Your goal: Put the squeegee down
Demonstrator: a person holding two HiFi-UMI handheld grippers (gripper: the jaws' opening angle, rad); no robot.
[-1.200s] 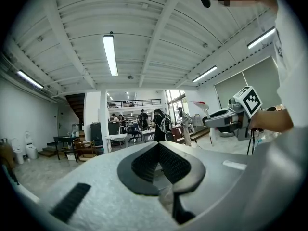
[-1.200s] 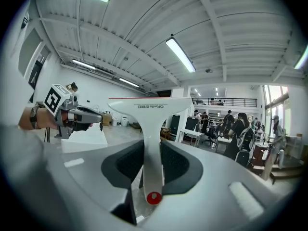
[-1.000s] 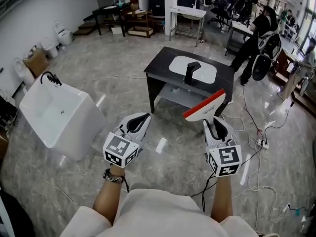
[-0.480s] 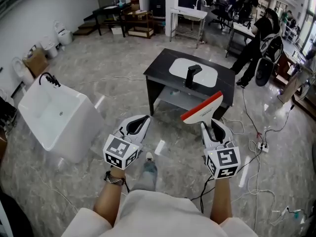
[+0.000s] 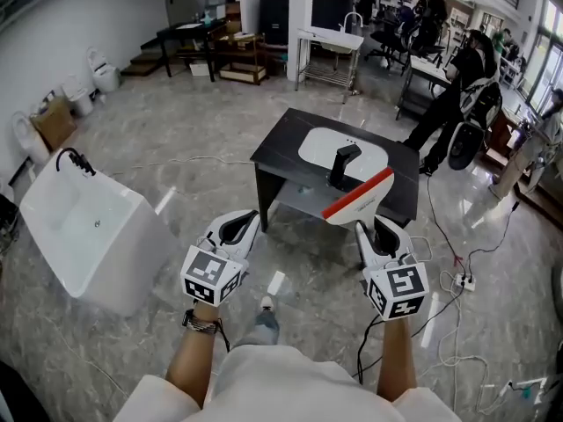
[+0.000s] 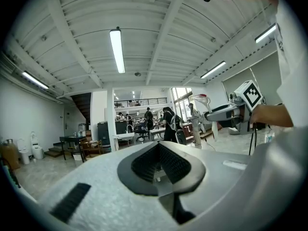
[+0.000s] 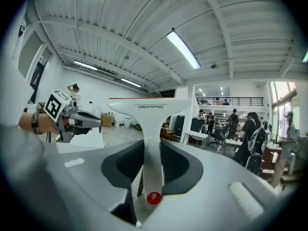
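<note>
A white squeegee (image 5: 358, 198) with a red blade edge stands up out of my right gripper (image 5: 378, 234), which is shut on its handle. In the right gripper view the handle (image 7: 150, 158) runs up between the jaws to the wide blade head (image 7: 144, 107). The blade hangs in front of a black table (image 5: 280, 148), near its front right corner. That table has a white inset basin (image 5: 321, 144) and a black faucet (image 5: 343, 163). My left gripper (image 5: 236, 229) hovers level to the left, jaws together and holding nothing.
A white tub (image 5: 84, 227) with a black tap stands on the floor at left. Cables and a power strip (image 5: 459, 280) lie on the floor at right. People and desks fill the back right. My shoe (image 5: 266, 310) shows below.
Both grippers and I have moved forward towards the black table, which now sits closer under the squeegee. A foot has stepped into view. The grip on the squeegee is unchanged.
</note>
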